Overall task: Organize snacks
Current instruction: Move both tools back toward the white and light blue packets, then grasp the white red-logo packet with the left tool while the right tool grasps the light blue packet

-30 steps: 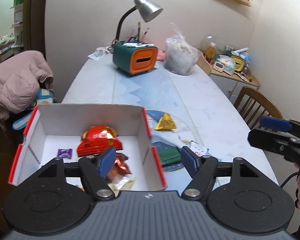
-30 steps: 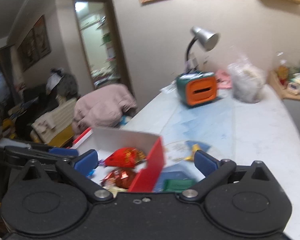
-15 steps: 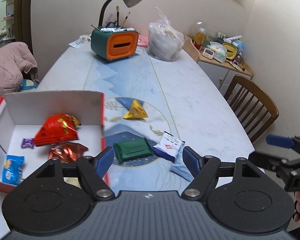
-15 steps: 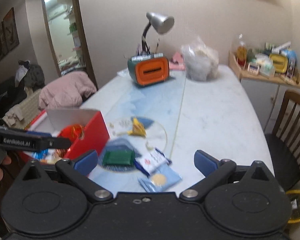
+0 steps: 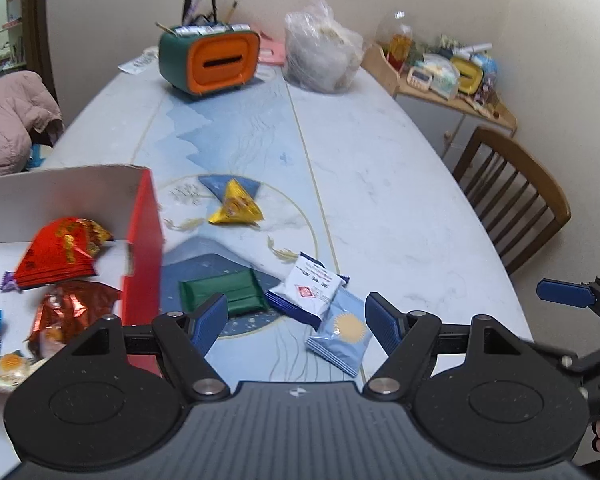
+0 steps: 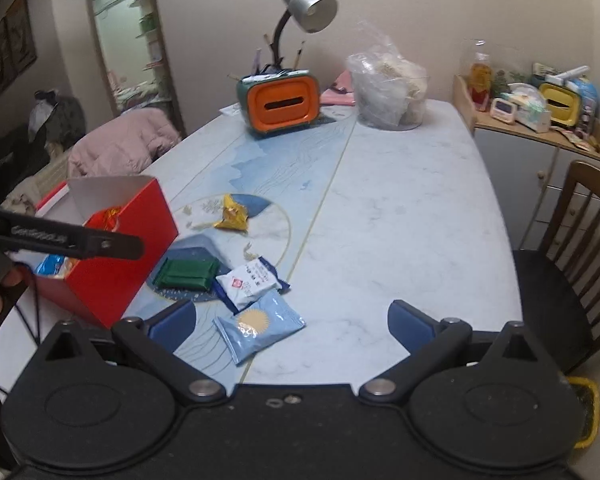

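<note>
A red-and-white box (image 5: 142, 240) (image 6: 112, 248) at the table's left holds several snacks, among them a red packet (image 5: 60, 250). Loose on the table lie a green packet (image 5: 224, 292) (image 6: 188, 274), a white packet (image 5: 312, 288) (image 6: 248, 282), a light blue packet (image 5: 340, 330) (image 6: 260, 326) and a yellow triangular packet (image 5: 236, 206) (image 6: 232, 214). My left gripper (image 5: 296, 324) is open and empty, above the green, white and blue packets. My right gripper (image 6: 292, 324) is open and empty, near the table's front edge by the blue packet.
An orange-and-green tissue box (image 5: 210, 62) (image 6: 280, 104), a desk lamp (image 6: 308, 6) and a plastic bag (image 5: 320, 60) (image 6: 388, 92) stand at the far end. A wooden chair (image 5: 512, 196) (image 6: 580, 240) is at the right. A pink jacket (image 6: 124, 144) lies left.
Both grippers have swung right, away from the box and toward the loose packets. The left one came lower and closer to the green, white and blue packets. Both stayed open and empty.
</note>
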Demonstrator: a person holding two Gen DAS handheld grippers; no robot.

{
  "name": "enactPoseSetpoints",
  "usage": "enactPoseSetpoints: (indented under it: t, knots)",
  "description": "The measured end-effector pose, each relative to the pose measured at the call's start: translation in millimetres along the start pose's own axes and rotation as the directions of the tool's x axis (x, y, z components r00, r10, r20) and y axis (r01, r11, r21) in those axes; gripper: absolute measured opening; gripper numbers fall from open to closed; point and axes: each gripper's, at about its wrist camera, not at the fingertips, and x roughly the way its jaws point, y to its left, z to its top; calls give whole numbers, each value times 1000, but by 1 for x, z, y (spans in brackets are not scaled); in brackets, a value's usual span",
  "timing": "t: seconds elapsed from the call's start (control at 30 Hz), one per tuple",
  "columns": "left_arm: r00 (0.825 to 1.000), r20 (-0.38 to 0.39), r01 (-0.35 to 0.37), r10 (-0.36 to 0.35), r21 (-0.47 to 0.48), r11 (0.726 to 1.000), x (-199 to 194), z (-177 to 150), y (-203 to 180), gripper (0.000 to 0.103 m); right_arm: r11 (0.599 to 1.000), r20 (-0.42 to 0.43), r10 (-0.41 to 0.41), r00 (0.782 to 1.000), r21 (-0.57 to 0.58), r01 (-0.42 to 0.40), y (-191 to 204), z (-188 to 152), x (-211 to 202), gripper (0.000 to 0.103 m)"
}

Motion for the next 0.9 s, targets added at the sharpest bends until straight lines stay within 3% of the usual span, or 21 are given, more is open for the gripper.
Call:
enactPoseSetpoints:
  t: [0.27,0.57,0.9]
  knots:
    - [990,-141,26,-11,101,995,59,17,-16,75,994,-92,79,993,-68,-86,-6,-3,31,102]
    - [967,-255,12,29,161,987,127,27,-22,75,983,-204,99,974,-133,-128,-4,-12,82,101]
    - [940,-338,38,40,220,975,164,29,-21,74,970,-247,113,962,-183,-161,0,-12,109,100]
